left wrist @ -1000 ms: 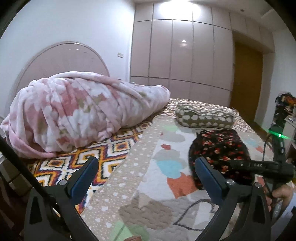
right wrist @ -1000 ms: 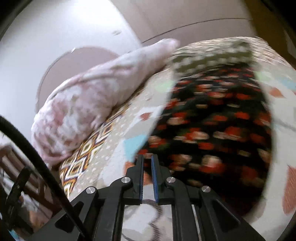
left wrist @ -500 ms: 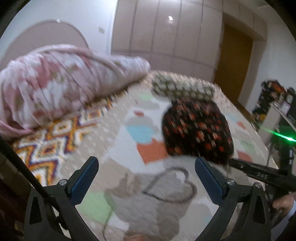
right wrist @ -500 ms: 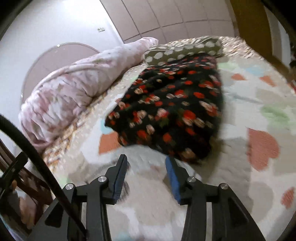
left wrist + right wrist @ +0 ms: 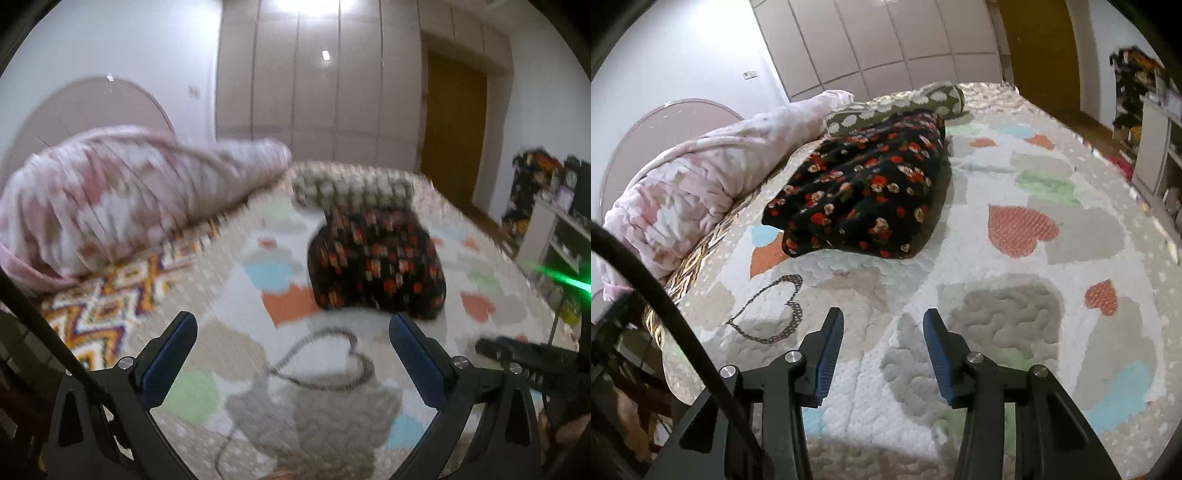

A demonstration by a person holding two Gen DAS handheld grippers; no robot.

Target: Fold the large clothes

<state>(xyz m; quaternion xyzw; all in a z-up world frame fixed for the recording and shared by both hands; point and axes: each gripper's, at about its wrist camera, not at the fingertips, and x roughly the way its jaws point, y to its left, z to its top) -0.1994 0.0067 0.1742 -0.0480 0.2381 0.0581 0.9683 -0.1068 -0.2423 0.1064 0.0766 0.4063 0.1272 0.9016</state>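
A black floral garment [image 5: 864,192] lies folded in a thick bundle on the heart-patterned quilt [image 5: 1015,280], its far end against a green spotted folded cloth [image 5: 894,107]. It also shows in the left wrist view [image 5: 373,266], blurred. My right gripper [image 5: 882,332] is open and empty, low over the quilt, a short way in front of the garment. My left gripper [image 5: 291,332] is wide open and empty above the quilt [image 5: 317,398], in front of the garment. The right gripper's body shows at the right edge of the left wrist view [image 5: 524,358].
A rolled pink blanket [image 5: 701,177] lies along the left of the bed, by the rounded headboard [image 5: 88,110]. A zigzag-patterned cover [image 5: 110,295] lies beneath it. Wardrobe doors [image 5: 332,92] and a brown door [image 5: 454,136] stand behind. Shelves [image 5: 1160,136] stand at right.
My right gripper has opened, let go of the floral garment and pulled back toward me. My left gripper stayed open and swung to face the garment.
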